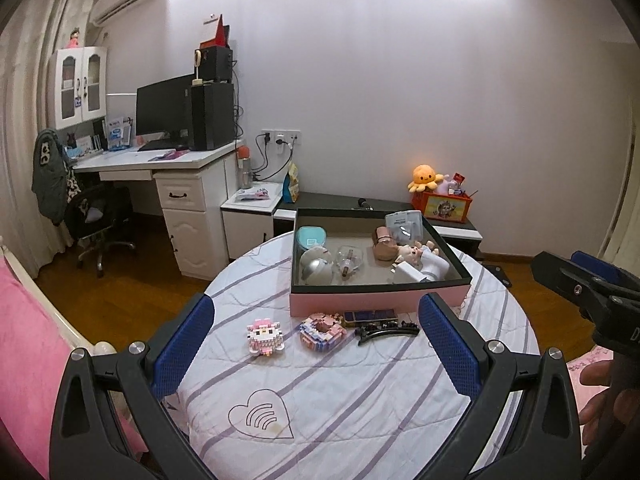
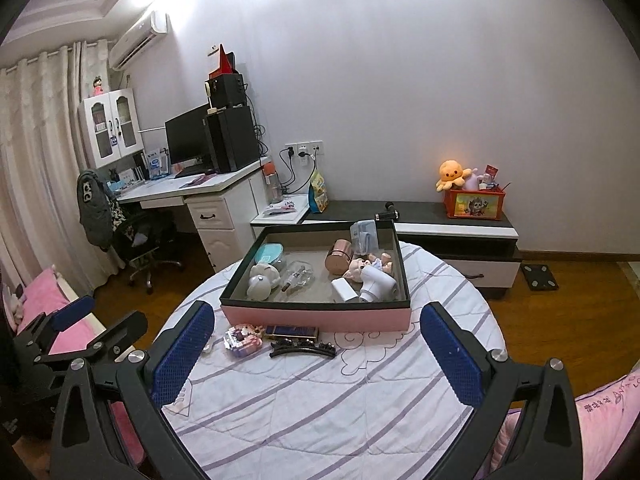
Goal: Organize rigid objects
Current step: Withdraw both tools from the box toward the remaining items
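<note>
Lying before the pink box (image 1: 376, 299), a black toothed hair clip (image 1: 386, 330); both grippers (image 1: 316, 340) (image 2: 318, 344) gape empty.

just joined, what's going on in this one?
A person holds two hand-held grippers over a round table, tidying small items into a pink box. Both the left hand-held gripper and right hand-held gripper are open and empty. Two block toys, a dark tin and a hair clip lie outside the box.
</note>
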### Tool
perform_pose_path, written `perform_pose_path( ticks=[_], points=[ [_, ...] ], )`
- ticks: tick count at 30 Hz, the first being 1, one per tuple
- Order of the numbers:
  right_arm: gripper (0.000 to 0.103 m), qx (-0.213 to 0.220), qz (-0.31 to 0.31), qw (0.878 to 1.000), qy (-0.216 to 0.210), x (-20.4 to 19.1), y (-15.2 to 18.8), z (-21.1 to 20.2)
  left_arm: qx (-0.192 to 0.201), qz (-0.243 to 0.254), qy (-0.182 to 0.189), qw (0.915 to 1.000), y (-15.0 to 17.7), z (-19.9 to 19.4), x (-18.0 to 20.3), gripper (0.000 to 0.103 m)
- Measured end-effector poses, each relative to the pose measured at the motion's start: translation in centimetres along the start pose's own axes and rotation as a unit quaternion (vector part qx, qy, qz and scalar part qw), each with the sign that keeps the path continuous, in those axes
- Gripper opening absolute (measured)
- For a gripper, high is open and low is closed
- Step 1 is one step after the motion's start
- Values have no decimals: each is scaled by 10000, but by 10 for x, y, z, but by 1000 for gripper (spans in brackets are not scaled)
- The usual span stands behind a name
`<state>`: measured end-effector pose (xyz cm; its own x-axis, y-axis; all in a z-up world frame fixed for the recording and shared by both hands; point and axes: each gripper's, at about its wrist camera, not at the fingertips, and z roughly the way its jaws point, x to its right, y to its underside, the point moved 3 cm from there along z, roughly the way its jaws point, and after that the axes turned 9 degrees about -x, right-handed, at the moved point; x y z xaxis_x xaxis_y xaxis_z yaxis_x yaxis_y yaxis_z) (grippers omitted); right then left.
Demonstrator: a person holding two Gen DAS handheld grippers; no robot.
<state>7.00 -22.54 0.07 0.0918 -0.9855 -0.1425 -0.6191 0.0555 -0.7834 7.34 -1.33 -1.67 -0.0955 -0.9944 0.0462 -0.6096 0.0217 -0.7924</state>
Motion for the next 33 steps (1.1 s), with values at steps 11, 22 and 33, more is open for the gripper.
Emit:
perform_pose_path(
  ticks=[11,22,33],
  points=[
    [103,-1,-6,10000,27,0,4,-4,15,-33,-20,10000,4,-5,-1,103],
    [103,-209,46,9997,116,9,5,12,-208,-100,-68,9997,14,9,-11,103],
    [103,-785,-7,9967,181,7,16,68,-779,-159,-466,9957,33,68,-41,103]
  ],
)
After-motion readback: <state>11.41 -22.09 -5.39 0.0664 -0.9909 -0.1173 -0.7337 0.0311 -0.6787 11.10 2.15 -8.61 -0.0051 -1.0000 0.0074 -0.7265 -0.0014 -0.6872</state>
